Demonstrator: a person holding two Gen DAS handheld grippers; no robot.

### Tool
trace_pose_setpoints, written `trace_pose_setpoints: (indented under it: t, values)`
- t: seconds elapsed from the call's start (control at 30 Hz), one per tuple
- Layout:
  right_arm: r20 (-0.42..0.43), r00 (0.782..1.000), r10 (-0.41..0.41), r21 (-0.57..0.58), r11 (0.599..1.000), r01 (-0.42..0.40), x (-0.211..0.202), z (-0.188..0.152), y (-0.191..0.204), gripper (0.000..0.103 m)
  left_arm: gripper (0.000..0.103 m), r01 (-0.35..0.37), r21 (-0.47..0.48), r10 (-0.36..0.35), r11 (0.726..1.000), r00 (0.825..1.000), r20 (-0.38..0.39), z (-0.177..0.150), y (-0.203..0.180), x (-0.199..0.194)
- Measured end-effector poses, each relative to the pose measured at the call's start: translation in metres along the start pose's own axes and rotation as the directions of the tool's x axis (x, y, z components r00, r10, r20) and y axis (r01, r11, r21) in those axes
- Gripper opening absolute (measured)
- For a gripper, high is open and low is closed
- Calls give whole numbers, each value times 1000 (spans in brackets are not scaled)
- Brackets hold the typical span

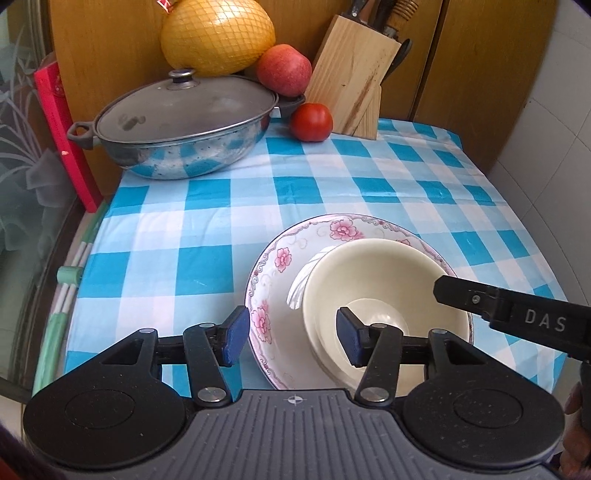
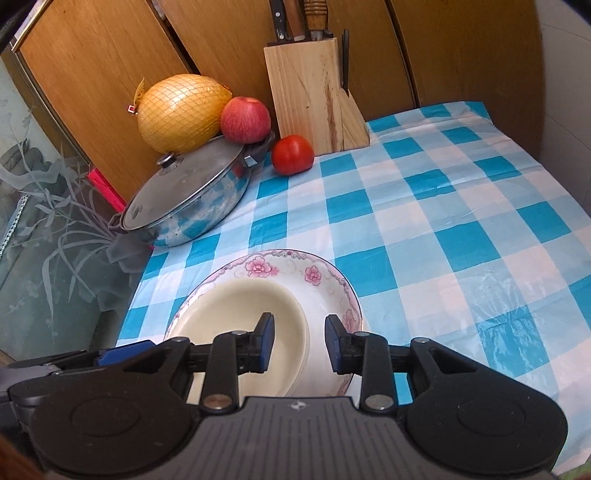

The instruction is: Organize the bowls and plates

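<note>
Both jaws spread, straddling cream bowls (image 1: 384, 291) nested in floral plate (image 1: 275, 266).

One floral-rimmed white ceramic plate (image 1: 280, 258), a stack of cream bowls (image 1: 384, 295), number unclear; one lidded steel pot (image 1: 181, 122), one netted yellow pomelo (image 1: 218, 35), one red apple (image 1: 284, 70), one red tomato (image 1: 311, 122), one wooden knife block (image 1: 351, 85).

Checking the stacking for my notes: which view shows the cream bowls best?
The left wrist view: the cream bowls sit nested in the floral plate, inner base and stacked rims visible. In the right wrist view the bowls are largely hidden behind the right claw, only the far rim showing.
</note>
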State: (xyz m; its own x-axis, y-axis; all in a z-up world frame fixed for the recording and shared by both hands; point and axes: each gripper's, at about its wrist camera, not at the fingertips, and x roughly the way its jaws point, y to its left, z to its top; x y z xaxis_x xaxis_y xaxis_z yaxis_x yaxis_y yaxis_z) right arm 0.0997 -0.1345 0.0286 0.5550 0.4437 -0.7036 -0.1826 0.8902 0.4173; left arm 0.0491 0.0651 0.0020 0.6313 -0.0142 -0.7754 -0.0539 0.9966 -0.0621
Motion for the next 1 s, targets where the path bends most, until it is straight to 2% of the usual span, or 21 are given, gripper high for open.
trace_pose_setpoints:
  t: [0.23,0.43,0.53,0.87,1.0]
  values:
    - [63,998,-16,-51,999,19,-25,-18,12,32,69,-47,-21,48,999,996,77,-14,6,-25]
    - [99,995,-31,-89,995,40,-43,-42,20,33,72,-51,-34,54,998,993,109,-36,6,-43]
    - [99,994,-36,-97,994,46,-48,-55,22,37,78,-60,-25,63,998,991,122,-48,4,-48]
    - [86,993,-80,-119,989,90,-57,-92,21,39,80,-47,8,46,999,998,47,-84,-6,-38]
    - [87,991,-105,-122,986,115,-56,-95,20,39,84,-43,21,42,999,998,51,-88,-10,-39]
